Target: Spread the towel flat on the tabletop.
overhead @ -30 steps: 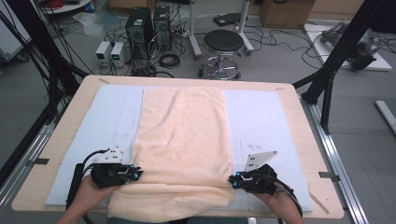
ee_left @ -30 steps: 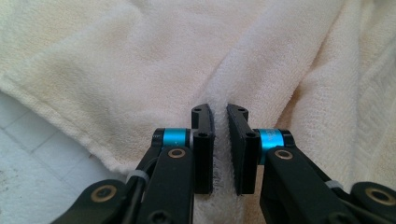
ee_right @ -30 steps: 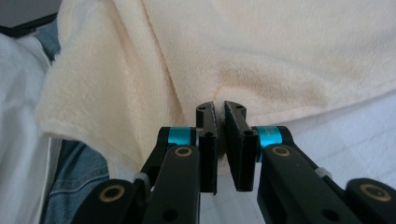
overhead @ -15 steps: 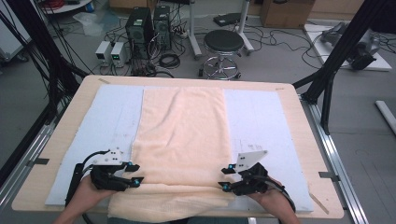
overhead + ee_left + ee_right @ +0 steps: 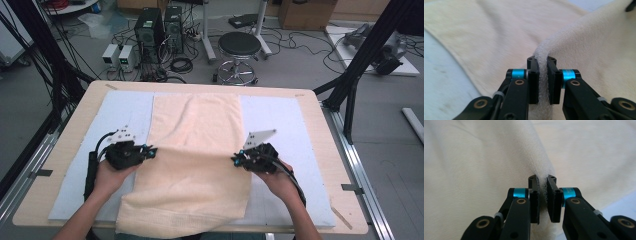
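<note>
A cream towel lies lengthwise on a pale blue mat on the wooden table. My left gripper is shut on the towel's left side edge, roughly halfway along its length. My right gripper is shut on the right side edge opposite. Both sets of jaws have just been closing with the towel's edge between them. In the left gripper view the pads squeeze a raised fold of towel. In the right gripper view the gripper likewise pinches a ridge of towel. A low crease runs across the towel between the two grippers.
Beyond the table's far edge stand a black stool, computer towers and tangled cables on the floor. Black frame poles rise at both far sides. Bare mat lies outside each hand.
Both grippers moved away from the table's near edge toward its middle. Their jaws stood wider half a second ago and now pinch the towel's side edges, raising a crease.
</note>
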The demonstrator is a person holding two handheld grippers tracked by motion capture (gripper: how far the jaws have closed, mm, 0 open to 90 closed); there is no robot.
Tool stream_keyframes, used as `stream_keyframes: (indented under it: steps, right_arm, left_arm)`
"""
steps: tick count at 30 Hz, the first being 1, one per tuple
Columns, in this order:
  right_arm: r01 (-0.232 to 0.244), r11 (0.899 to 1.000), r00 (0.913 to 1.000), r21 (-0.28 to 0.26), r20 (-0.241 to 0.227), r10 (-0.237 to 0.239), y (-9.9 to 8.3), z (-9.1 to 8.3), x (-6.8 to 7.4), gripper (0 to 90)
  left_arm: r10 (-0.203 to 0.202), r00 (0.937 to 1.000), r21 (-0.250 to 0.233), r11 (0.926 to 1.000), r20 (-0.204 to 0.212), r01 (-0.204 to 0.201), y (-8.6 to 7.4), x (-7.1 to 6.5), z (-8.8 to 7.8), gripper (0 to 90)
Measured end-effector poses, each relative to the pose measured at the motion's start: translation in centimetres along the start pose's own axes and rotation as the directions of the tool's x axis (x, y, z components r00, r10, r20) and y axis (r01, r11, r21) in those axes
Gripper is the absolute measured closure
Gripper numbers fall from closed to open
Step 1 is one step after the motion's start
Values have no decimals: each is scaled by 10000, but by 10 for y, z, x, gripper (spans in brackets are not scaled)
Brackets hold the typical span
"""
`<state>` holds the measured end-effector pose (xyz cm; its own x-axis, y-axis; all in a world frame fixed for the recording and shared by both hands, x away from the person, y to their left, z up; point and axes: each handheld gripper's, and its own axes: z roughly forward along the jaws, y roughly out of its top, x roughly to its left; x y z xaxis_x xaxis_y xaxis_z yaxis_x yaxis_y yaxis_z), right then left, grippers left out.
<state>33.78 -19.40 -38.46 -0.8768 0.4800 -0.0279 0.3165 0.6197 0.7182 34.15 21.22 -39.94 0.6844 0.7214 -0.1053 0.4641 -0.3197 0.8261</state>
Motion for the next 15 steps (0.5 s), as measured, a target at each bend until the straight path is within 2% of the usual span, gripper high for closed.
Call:
stream_keyframes:
  steps: [2,3,4,5,7,10,13,15]
  right_arm:
    - [-495,9988,9983,-34,316,496,0,12,-15,726]
    - [-699,9975,9974,-124,136,701,-1,14,-17,702]
    - [-660,9976,9978,-183,29,661,-2,14,-18,681]
    - [-567,9979,9984,-306,-35,566,-2,12,-16,663]
    - [-303,9981,9995,-528,18,305,-2,4,-11,630]
    - [-50,9951,9999,-984,-115,39,-4,-12,0,611]
    - [103,9908,9981,-1350,-594,-185,-9,-25,14,594]
    - [331,9908,9947,-1312,-923,-454,-14,-27,27,580]
  left_arm:
    - [74,9995,245,9997,-292,-67,3,4,8,646]
    - [171,9994,272,9995,-296,-163,3,5,9,601]
    - [282,9995,318,9991,-169,-276,2,5,7,573]
    - [259,9997,255,9993,3,-259,1,4,4,550]
    - [585,9983,213,9980,70,-587,-2,1,-5,513]
    - [925,9956,-217,9955,172,-921,-12,-6,-23,485]
    - [994,9939,-511,9940,481,-970,-27,-13,-37,470]
    - [1175,9904,-436,9925,731,-1145,-38,-18,-44,470]
